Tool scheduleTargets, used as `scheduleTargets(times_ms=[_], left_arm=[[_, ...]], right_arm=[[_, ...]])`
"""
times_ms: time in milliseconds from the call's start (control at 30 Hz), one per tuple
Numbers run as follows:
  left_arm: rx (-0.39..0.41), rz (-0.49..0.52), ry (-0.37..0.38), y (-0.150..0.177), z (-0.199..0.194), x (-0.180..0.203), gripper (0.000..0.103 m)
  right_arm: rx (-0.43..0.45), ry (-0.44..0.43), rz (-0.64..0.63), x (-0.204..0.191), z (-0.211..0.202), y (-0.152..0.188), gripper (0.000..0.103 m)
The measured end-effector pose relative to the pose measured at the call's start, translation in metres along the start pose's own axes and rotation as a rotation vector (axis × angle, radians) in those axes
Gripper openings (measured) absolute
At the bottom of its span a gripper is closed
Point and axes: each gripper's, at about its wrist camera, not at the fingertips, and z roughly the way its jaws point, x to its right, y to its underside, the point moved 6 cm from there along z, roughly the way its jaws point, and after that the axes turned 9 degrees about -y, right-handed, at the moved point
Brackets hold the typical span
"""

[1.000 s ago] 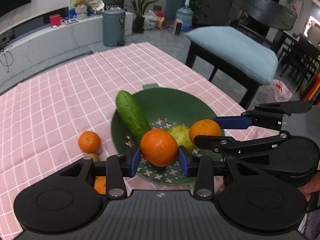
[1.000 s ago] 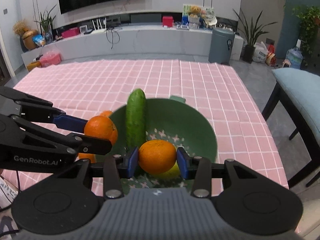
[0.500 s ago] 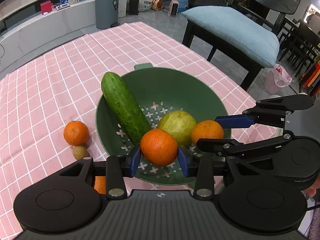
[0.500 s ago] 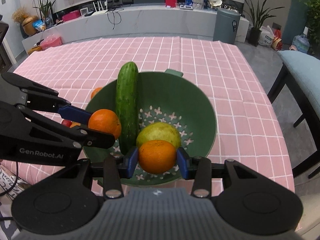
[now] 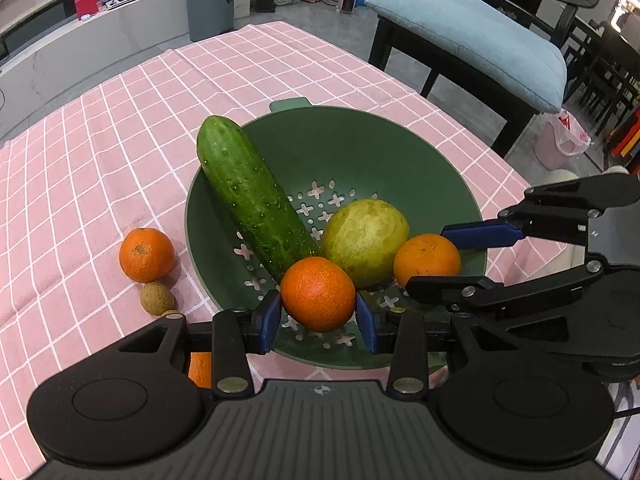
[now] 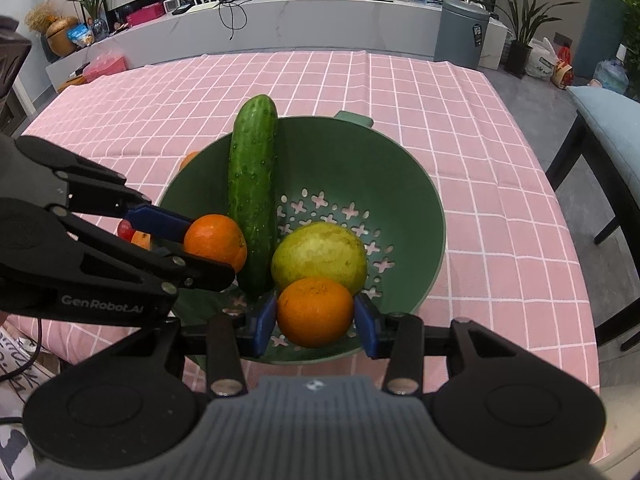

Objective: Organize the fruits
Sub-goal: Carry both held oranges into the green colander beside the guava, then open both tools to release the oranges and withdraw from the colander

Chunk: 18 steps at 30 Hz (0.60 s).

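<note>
A green colander bowl (image 5: 372,148) (image 6: 404,176) stands on the pink checked cloth. In it lie a cucumber (image 5: 250,192) (image 6: 252,196), leaning on the rim, and a yellow-green round fruit (image 5: 364,236) (image 6: 320,258). My left gripper (image 5: 318,312) (image 6: 212,248) is shut on an orange (image 5: 318,292) (image 6: 216,242), low over the bowl's near side beside the cucumber. My right gripper (image 6: 315,316) (image 5: 426,258) is shut on a second orange (image 6: 315,310) (image 5: 426,258), just in front of the yellow-green fruit.
Left of the bowl on the cloth lie another orange (image 5: 147,255), a small brown fruit (image 5: 157,298) and a half-hidden orange (image 5: 200,368). A small red fruit (image 6: 125,230) shows behind the left gripper. A chair with a blue cushion (image 5: 472,40) stands off the table's right edge.
Both grippers have come down and tilted over the bowl with their oranges, so the bowl fills more of each view. The yellow-green fruit now shows fully. Both grips are unchanged.
</note>
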Motion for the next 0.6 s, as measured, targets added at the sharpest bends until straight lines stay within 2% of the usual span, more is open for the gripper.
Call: scheduleTargets(times_ms=[267,467,600], left_arm=[[0.009,0.009,-0.005,0.000,0.001,0.000,0.048],[0.037,0.000,-0.019,0.001,-0.007,-0.001,0.052],[0.065,-0.021,-0.030,0.002,-0.017,-0.006,0.053]], right_arm=[[0.002,0.003,-0.004,0.000,0.000,0.000,0.041],[0.024,0.009,0.003,0.000,-0.006,0.000,0.051],[0.057,0.022,0.020,-0.001,-0.012,0.000,0.062]])
